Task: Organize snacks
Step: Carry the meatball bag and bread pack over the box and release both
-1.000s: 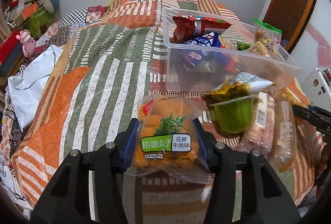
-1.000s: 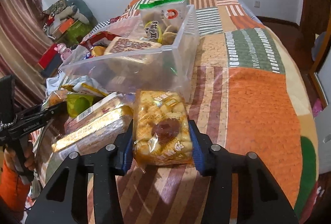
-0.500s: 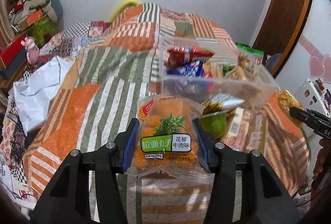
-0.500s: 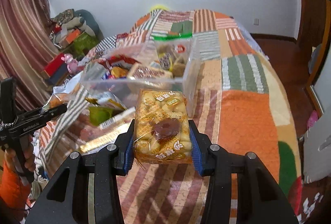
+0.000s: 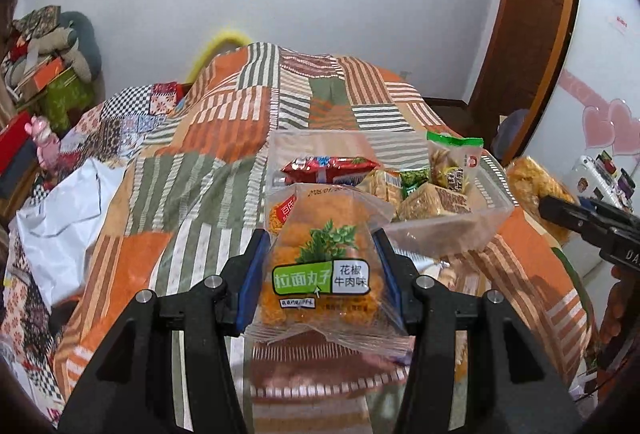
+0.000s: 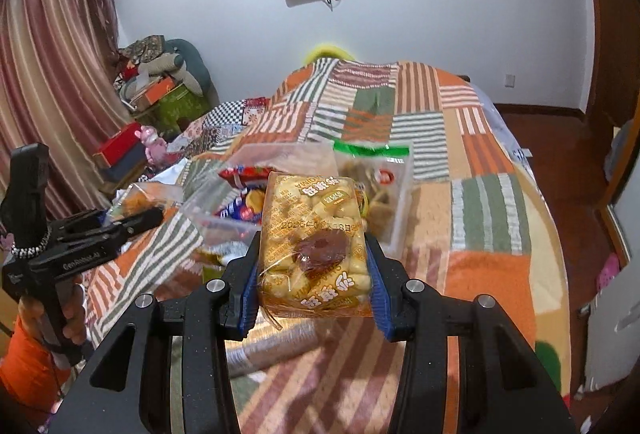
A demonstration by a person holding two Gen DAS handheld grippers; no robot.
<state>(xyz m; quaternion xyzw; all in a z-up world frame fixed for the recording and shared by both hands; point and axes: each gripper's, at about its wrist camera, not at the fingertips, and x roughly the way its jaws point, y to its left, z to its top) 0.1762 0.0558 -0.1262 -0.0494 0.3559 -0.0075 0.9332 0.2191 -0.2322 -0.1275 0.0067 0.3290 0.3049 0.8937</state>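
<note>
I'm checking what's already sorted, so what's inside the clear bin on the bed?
In the bin: a red packet, a green-topped bag, a green pack and tan wrapped snacks. The held orange packet covers the bin's near left corner, so anything there is hidden.

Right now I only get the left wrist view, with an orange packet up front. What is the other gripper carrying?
Observer: The right gripper is shut on a yellow snack packet with a brown piece in its middle.
Operator: Is it over the box?
Observer: The clear box shows just beyond that packet; whether the packet is over it, I cannot tell.
Operator: Who holds my gripper?
Observer: A hand with an orange sleeve grips the handle of the left gripper, which is shut on the orange packet.
</note>
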